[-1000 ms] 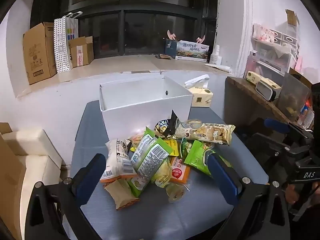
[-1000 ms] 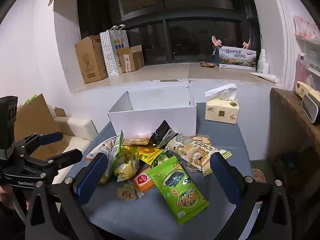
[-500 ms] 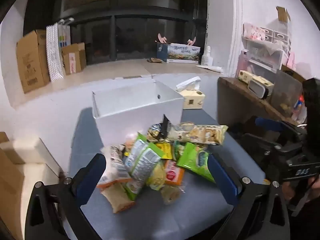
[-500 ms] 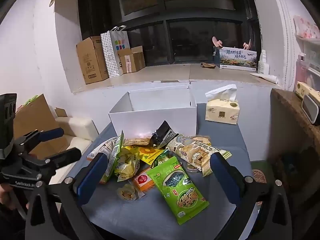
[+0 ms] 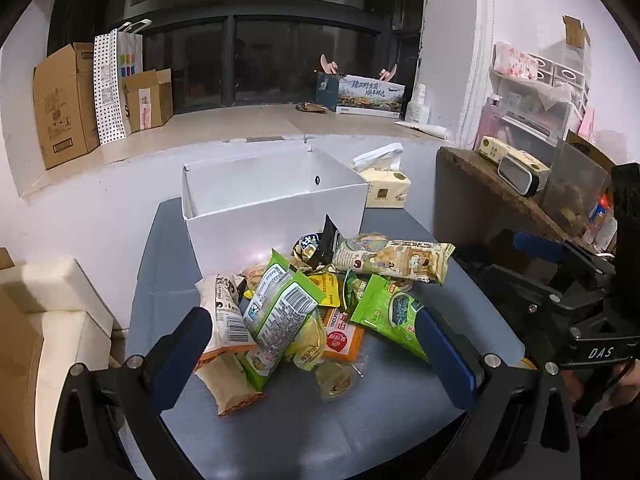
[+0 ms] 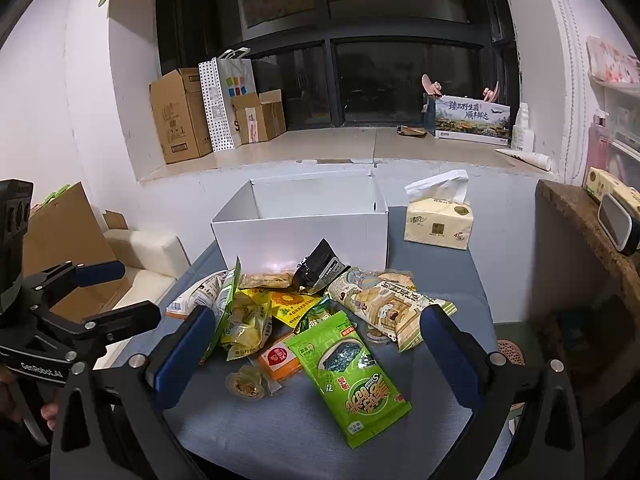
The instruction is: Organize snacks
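I hold my left tool (image 5: 310, 354) above the near edge of the table (image 5: 168, 264), its 2 blue-padded fingers (image 5: 180, 356) spread wide with nothing between them. My right tool (image 6: 316, 354) hangs the same way, wide and empty, over the same edge. The snacks lie in a loose heap on the grey table, just in front of an open white box (image 5: 276, 216) that stands empty as far as I can see. In the heap a long beige biscuit pack (image 5: 394, 256) lies across the far right, a green seaweed bag (image 6: 348, 372) sits nearest my right tool, and a green bag with a barcode (image 5: 280, 312) leans on a white-and-orange pack (image 5: 224, 316). An orange pouch (image 6: 278, 358) and a small clear jelly cup (image 6: 244, 384) lie at the front. A black wrapper (image 6: 320, 266) stands up against the box wall. A tissue pack (image 6: 438, 224) sits beside the box on the right.
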`<control>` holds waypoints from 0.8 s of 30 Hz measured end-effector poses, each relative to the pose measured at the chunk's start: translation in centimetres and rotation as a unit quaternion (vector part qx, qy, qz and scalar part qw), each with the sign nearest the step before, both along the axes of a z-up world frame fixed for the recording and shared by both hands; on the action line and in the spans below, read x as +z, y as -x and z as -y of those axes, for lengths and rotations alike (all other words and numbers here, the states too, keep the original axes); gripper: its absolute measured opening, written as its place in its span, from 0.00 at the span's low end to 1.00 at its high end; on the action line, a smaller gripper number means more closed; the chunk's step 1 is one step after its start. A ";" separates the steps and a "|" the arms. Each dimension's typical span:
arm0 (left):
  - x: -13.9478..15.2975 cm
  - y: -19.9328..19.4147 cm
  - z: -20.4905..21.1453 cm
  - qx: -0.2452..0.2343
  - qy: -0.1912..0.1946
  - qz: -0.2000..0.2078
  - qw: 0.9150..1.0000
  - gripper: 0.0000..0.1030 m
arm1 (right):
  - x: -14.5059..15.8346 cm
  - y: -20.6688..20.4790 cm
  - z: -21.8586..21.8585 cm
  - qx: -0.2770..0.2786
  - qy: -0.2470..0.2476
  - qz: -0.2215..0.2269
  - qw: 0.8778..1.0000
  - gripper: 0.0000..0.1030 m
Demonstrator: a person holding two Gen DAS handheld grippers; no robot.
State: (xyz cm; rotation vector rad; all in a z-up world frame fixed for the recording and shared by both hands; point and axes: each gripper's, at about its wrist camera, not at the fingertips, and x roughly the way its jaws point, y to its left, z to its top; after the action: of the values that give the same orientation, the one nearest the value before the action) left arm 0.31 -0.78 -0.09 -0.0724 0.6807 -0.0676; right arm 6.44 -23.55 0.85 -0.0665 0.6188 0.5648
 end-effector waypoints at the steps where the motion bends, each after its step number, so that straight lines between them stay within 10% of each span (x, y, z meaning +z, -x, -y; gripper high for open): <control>1: 0.0 0.0 0.0 0.002 -0.002 0.000 1.000 1.00 | 0.0 0.0 0.0 0.000 0.000 0.000 1.000 1.00; 24: -0.3 0.0 -0.2 -0.003 0.005 -0.004 1.000 1.00 | -0.3 0.0 0.0 0.010 0.003 0.003 1.000 1.00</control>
State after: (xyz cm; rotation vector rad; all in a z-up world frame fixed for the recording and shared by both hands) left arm 0.32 -0.57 -0.34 -0.0804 0.6881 -0.0772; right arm 6.44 -23.56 0.53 -0.0789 0.6153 0.5816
